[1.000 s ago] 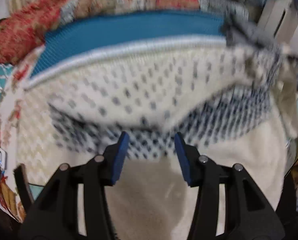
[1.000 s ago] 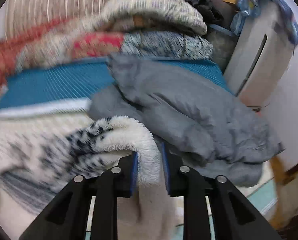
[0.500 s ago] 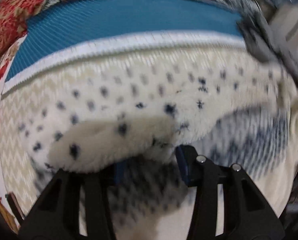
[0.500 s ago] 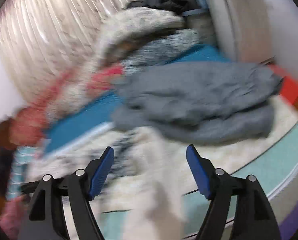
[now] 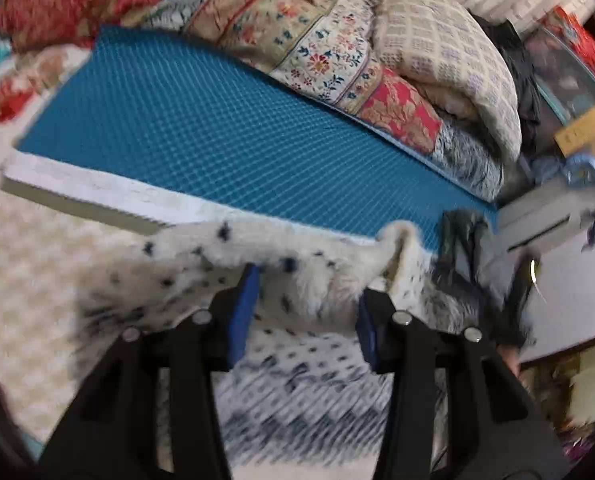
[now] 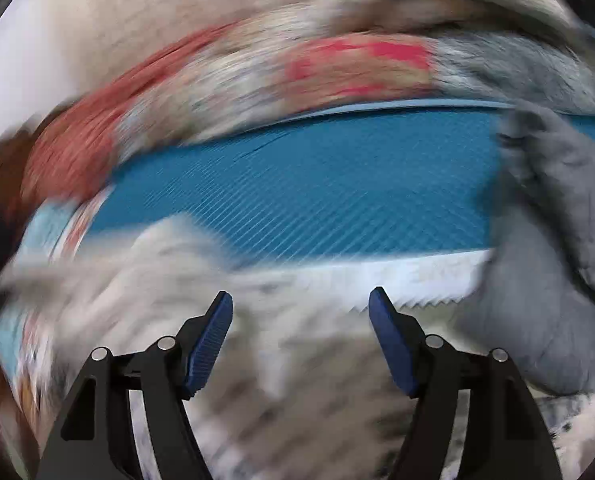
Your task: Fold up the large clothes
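A cream fleece garment with dark spots (image 5: 201, 268) lies on the bed in front of the blue mat (image 5: 201, 136). In the left wrist view a fold of it drapes across the tips of my left gripper (image 5: 303, 300), whose jaws stand apart; the fleece lies between and over them. In the right wrist view, heavily blurred, the same garment (image 6: 297, 380) spreads below my right gripper (image 6: 301, 312), which is wide open and holds nothing.
Folded patterned quilts (image 5: 337, 40) are piled behind the blue mat. A grey garment (image 6: 537, 280) lies at the right of the mat. A white appliance (image 5: 545, 220) stands at the right, past the bed edge.
The right gripper opened and let go of the fleece edge, then swung left. The left gripper moved under a fold of the fleece and its view swung toward the quilts.
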The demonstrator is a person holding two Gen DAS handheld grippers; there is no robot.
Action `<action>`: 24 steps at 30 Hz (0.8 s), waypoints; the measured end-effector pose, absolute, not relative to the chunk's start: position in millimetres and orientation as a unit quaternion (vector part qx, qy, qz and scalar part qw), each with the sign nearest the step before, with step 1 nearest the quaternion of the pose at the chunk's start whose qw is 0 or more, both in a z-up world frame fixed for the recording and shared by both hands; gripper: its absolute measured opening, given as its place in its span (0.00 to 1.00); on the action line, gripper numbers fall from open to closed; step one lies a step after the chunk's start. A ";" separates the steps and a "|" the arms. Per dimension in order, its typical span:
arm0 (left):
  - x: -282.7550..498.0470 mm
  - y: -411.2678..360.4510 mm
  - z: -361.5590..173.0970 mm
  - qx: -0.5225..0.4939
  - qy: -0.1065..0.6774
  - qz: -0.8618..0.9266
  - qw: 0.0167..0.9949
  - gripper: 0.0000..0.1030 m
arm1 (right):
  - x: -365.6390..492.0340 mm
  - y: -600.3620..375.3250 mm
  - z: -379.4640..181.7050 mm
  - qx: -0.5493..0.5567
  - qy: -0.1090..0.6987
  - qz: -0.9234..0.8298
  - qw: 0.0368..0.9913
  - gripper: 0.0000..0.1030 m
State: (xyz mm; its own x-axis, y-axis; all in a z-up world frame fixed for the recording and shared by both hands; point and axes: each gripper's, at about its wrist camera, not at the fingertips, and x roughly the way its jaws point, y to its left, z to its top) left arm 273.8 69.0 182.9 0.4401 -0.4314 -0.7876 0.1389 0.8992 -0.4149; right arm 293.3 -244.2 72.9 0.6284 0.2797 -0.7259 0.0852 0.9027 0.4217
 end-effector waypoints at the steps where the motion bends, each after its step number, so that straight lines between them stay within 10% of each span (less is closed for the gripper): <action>1: 264.3 70.0 184.4 -0.121 0.507 -0.161 0.838 0.58 | 288.2 -240.7 72.7 0.220 0.434 0.072 0.870 0.57; 11: 174.0 169.3 142.2 -0.067 0.555 -0.115 0.821 0.59 | 140.6 -138.2 65.4 0.078 0.439 0.306 0.841 0.57; 19: 133.6 156.8 166.5 -0.056 0.508 -0.094 0.854 0.59 | 266.9 -89.2 24.6 0.077 0.518 0.211 0.825 0.58; 24: 73.8 201.8 151.2 -0.040 0.512 -0.031 0.858 0.59 | 321.5 -145.2 44.0 0.329 0.476 0.118 0.807 0.60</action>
State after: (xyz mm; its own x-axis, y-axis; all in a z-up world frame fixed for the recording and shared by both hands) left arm 73.8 201.8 151.2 0.4746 -0.0946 -0.8751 0.0124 0.9948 -0.1008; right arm 321.5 -145.2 44.0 0.5187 0.5039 -0.6906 0.1232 0.7553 0.6437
